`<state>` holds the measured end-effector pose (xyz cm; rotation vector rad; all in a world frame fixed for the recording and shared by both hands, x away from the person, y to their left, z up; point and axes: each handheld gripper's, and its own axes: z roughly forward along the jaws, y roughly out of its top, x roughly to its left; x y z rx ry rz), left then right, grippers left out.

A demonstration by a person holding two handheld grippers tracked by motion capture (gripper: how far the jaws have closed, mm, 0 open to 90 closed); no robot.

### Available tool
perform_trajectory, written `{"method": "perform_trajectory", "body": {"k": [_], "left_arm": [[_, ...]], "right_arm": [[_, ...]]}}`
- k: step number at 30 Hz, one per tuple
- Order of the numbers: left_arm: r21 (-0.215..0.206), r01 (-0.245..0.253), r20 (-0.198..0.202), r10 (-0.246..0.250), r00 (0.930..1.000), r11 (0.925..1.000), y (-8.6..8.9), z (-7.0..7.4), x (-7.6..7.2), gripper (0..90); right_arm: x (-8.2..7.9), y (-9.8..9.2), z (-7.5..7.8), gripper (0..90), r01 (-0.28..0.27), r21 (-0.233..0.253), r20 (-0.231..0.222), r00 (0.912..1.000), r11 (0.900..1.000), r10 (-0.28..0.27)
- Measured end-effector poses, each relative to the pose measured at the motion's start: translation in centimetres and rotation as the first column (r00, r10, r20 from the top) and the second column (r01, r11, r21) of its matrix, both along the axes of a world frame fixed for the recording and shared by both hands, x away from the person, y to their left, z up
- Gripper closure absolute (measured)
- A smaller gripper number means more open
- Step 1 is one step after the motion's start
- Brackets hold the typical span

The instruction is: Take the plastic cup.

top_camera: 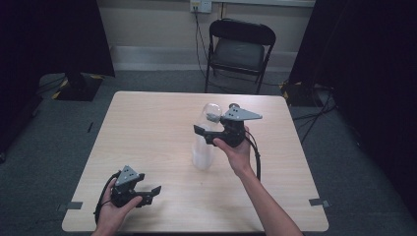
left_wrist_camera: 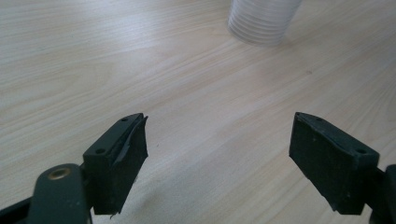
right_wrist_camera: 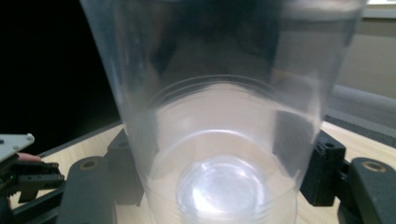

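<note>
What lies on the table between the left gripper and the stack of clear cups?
Nothing: in the high view, bare table separates the left gripper from the cups; the left gripper view shows the same.

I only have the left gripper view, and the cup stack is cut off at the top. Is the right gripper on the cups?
Observer: Yes. The right gripper is closed on a clear plastic cup at the top of the stack.
Operator: Where is my left gripper relative to the stack?
Observer: The left gripper is open at the near left of the table, well apart from the stack.
</note>
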<state>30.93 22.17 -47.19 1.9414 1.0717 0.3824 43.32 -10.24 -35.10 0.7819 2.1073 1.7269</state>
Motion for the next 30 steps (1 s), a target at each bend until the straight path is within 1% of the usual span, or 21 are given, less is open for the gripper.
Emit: {"method": "perform_trajectory", "body": {"k": [3,4,6,7,10,14,17,18,19,20,21,22,24,25,26,27,30], "left_arm": [[-0.001,-0.002,0.004,0.002,1.0,1.0,0.1,0.0,0.0,19.1],[0.001,-0.002,0.008,0.002,1.0,1.0,0.1,0.1,0.0,19.1],[0.003,-0.001,0.021,0.001,0.9998,1.0,0.2,0.2,0.0,19.1],[0.003,-0.001,0.021,0.001,0.9998,1.0,0.2,0.2,0.0,19.0],[-0.006,-0.004,0.032,0.004,0.9995,1.0,0.2,0.2,-0.1,18.8],[0.011,-0.004,0.031,0.004,0.9995,0.9999,0.1,0.2,-0.1,18.0],[0.007,-0.006,0.031,0.005,0.9995,1.0,0.1,0.3,-0.1,18.0],[0.005,-0.006,0.036,0.006,0.9993,1.0,0.1,0.4,-0.1,17.9],[0.005,-0.006,0.036,0.006,0.9993,1.0,0.1,0.4,-0.1,17.8],[0.002,-0.007,0.038,0.007,0.9993,1.0,0.2,0.4,-0.1,17.3],[-0.001,-0.008,0.043,0.008,0.9991,1.0,0.3,0.4,-0.1,17.3],[0.011,-0.017,0.048,0.017,0.9987,0.9998,0.4,0.5,-0.2,17.8],[0.014,-0.018,0.053,0.018,0.9985,0.9997,0.5,0.6,-0.2,18.0],[0.005,-0.021,0.056,0.021,0.9982,0.9998,0.6,0.6,-0.2,17.8],[0.013,-0.025,0.059,0.024,0.998,0.9996,0.7,0.6,-0.2,17.1],[0.007,-0.027,0.055,0.026,0.9981,0.9996,0.7,0.6,-0.2,16.9],[0.008,-0.026,0.054,0.026,0.9982,0.9996,0.8,0.7,-0.2,16.5]], "right_arm": [[-0.1,-0.2,0.4,31.5,0.0,0.011,0.002,1.0,1.0,0.0],[-0.2,-0.4,0.7,31.9,0.001,0.024,-0.001,1.0,1.0,-0.001],[-0.3,-0.7,1.0,32.2,0.005,0.032,-0.007,1.0,0.999,-0.005],[-0.3,-0.7,1.0,32.2,0.005,0.032,-0.007,1.0,0.999,-0.005],[-0.5,-1.3,1.3,32.5,0.005,0.048,-0.012,0.9999,0.999,-0.004],[-0.7,-2.5,1.7,32.6,0.017,0.054,-0.028,0.9995,0.998,-0.016],[-0.7,-3.0,1.8,32.6,0.034,0.043,-0.038,0.9988,0.999,-0.032],[-0.9,-3.4,1.8,32.6,0.036,0.038,-0.04,0.9986,0.999,-0.035],[-0.9,-3.4,1.8,32.6,0.036,0.038,-0.04,0.9986,0.999,-0.035],[-1.2,-3.9,1.8,32.6,0.046,0.031,-0.041,0.9981,0.998,-0.045],[-1.2,-3.9,1.8,32.6,0.046,0.031,-0.041,0.9981,0.998,-0.045],[-1.4,-4.3,1.7,32.6,0.062,0.025,-0.045,0.9972,0.998,-0.06],[-1.4,-4.5,1.7,32.6,0.068,0.023,-0.044,0.9968,0.997,-0.067],[-1.6,-4.7,1.6,32.6,0.074,0.018,-0.048,0.9962,0.997,-0.073],[-1.7,-4.9,1.5,32.5,0.079,0.014,-0.046,0.9959,0.997,-0.078],[-1.8,-5.1,1.4,32.6,0.086,0.011,-0.05,0.995,0.996,-0.086],[-2.1,-5.7,1.2,32.6,0.097,0.012,-0.057,0.9937,0.995,-0.096]]}}
